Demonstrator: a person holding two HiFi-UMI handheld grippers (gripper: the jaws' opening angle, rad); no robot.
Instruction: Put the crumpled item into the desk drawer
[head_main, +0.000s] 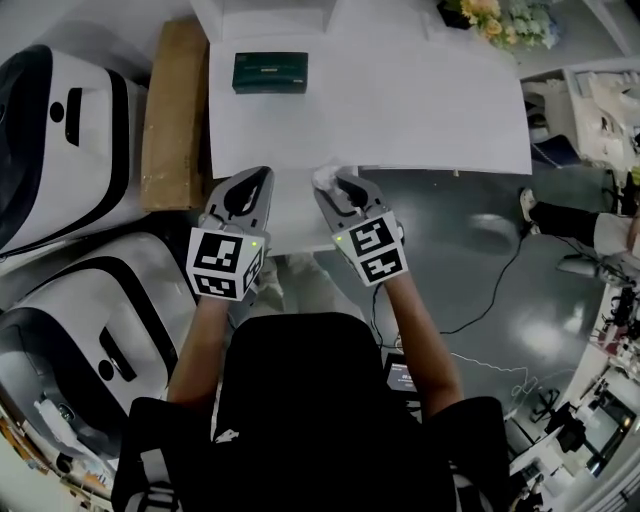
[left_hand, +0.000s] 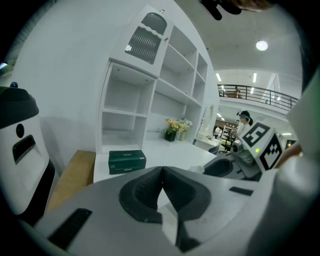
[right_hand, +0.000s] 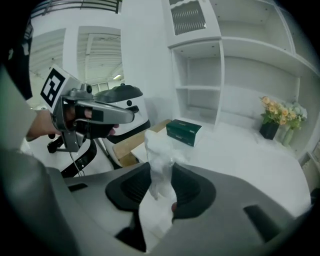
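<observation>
The crumpled item (right_hand: 159, 159) is a wad of white paper, and my right gripper (right_hand: 162, 187) is shut on it, the wad sticking up past the fingertips. From the head view, that right gripper (head_main: 336, 182) hangs at the white desk's front edge (head_main: 430, 165) with the wad (head_main: 323, 178) at its tip. My left gripper (head_main: 258, 182) is level with it to the left, shut and holding nothing, its pads meeting (left_hand: 161, 172). A white panel (head_main: 298, 215) juts out under the desk edge between the two grippers; I cannot tell if it is the drawer.
A dark green box (head_main: 270, 72) lies at the back of the desk, below white shelves (left_hand: 150, 100) and near a flower vase (head_main: 495, 20). A brown cardboard slab (head_main: 175, 110) flanks the desk's left side. White and black machines (head_main: 70, 130) stand left; cables cross the grey floor (head_main: 480, 270).
</observation>
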